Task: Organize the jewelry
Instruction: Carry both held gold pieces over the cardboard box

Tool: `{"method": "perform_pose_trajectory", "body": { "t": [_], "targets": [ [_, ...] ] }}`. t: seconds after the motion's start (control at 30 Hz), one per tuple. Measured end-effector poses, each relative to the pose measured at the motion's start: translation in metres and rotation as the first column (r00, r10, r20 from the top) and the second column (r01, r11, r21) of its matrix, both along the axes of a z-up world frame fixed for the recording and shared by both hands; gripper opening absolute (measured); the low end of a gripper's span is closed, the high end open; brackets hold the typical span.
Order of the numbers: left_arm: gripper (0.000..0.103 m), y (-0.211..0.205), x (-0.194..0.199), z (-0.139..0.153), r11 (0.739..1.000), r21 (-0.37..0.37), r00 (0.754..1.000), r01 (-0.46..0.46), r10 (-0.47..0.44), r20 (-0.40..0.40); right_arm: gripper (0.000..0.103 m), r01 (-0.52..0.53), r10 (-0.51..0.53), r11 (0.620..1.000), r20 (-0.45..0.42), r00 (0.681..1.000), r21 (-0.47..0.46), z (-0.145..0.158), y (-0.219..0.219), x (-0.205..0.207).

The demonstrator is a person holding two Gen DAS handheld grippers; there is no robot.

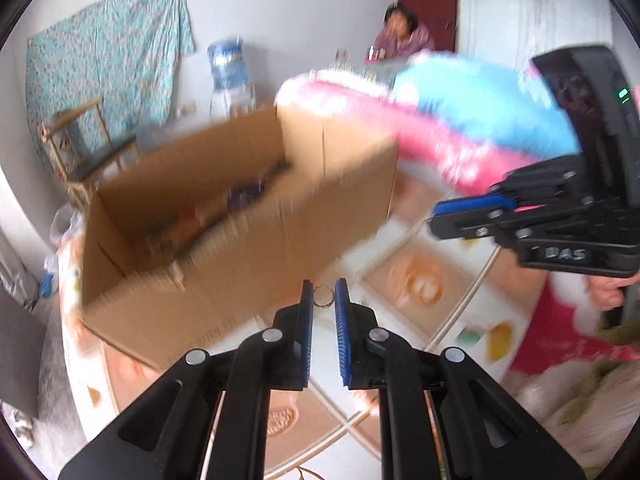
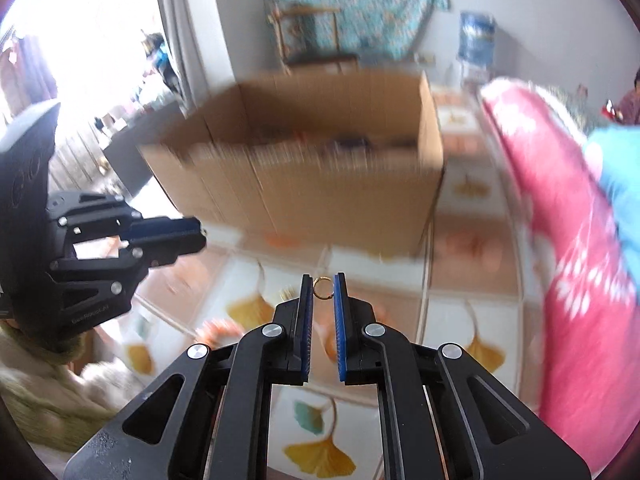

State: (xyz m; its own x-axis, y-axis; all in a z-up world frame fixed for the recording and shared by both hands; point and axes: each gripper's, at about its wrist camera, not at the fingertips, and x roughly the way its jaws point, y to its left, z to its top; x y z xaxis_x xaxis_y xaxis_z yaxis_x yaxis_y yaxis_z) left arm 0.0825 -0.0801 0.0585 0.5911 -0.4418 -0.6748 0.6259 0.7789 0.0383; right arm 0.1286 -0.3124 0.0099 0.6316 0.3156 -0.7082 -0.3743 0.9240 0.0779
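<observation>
Cardboard box [image 1: 224, 216] sits open on the leaf-patterned table [image 2: 472, 344], left of the pink and blue blanket [image 1: 460, 128]. Your left hand-held gripper [image 1: 324, 296] pinches a small gold ring [image 1: 323, 297] at its fingertips; your right hand-held gripper [image 2: 323, 288] nips another gold ring [image 2: 322, 288], both raised above the table, near the box.

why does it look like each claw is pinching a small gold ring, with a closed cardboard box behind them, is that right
Not quite: the box is open, not closed. The left wrist view looks down into it and shows items inside. The rest holds: the left claw pinches a small gold ring at its tips, and the right claw pinches another ring, with the box behind them.
</observation>
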Motion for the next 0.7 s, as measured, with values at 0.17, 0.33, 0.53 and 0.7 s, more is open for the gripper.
{"method": "perform_pose_trajectory", "body": {
  "t": [0.17,0.33,0.53,0.7],
  "targets": [
    [0.01,0.01,0.022,0.055,0.998,-0.059,0.997,0.035,-0.031,0.076,0.008,-0.108,0.103,0.994,0.126,0.987,0.035,0.056,0.004,0.02],
    [0.01,0.007,0.093,0.058,0.998,-0.055,0.998,0.035,-0.038,-0.048,0.008,-0.198,0.196,0.98,0.079,0.977,0.03,0.062,0.018,0.077],
    [0.01,0.005,0.194,0.011,0.999,-0.037,0.928,-0.027,0.011,-0.372,0.008,-0.241,0.239,0.971,-0.166,0.957,0.009,0.026,0.032,0.166],
    [0.01,-0.002,0.254,-0.04,0.997,0.01,0.802,-0.081,0.071,-0.593,0.008,-0.24,0.222,0.971,-0.364,0.905,-0.005,-0.006,0.04,0.207]
  ]
}}
